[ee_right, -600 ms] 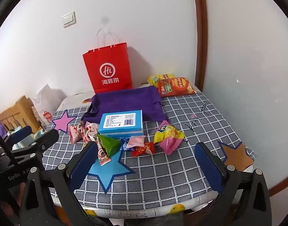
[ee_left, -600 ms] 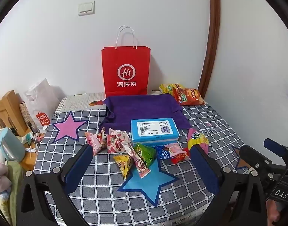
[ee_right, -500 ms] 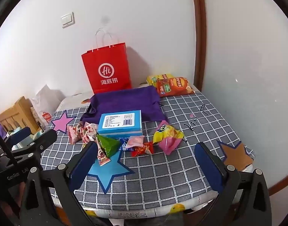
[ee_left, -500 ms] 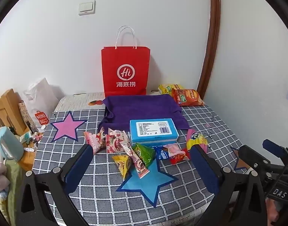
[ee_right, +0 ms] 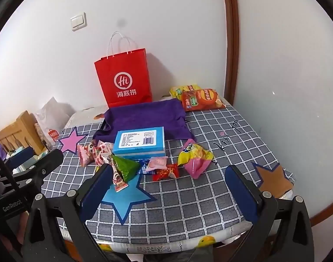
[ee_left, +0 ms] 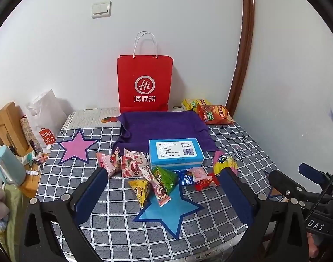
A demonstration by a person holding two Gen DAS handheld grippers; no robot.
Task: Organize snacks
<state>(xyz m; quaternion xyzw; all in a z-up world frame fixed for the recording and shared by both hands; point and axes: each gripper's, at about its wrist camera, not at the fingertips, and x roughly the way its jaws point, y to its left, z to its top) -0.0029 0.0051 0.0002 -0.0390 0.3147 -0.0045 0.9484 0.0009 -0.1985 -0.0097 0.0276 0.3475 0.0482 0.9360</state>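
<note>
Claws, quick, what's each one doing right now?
Left claw: open, holding nothing.
Right claw: open, holding nothing.

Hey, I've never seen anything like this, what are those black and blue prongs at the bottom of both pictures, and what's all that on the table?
They are hand-held grippers, each with a camera looking along its fingers. One picture comes from the left gripper, the other from the right gripper. Both stand open and hold nothing. On the checked table lie small snack packets, a blue box, a purple cloth and chip bags. A red bag stands against the wall.
</note>
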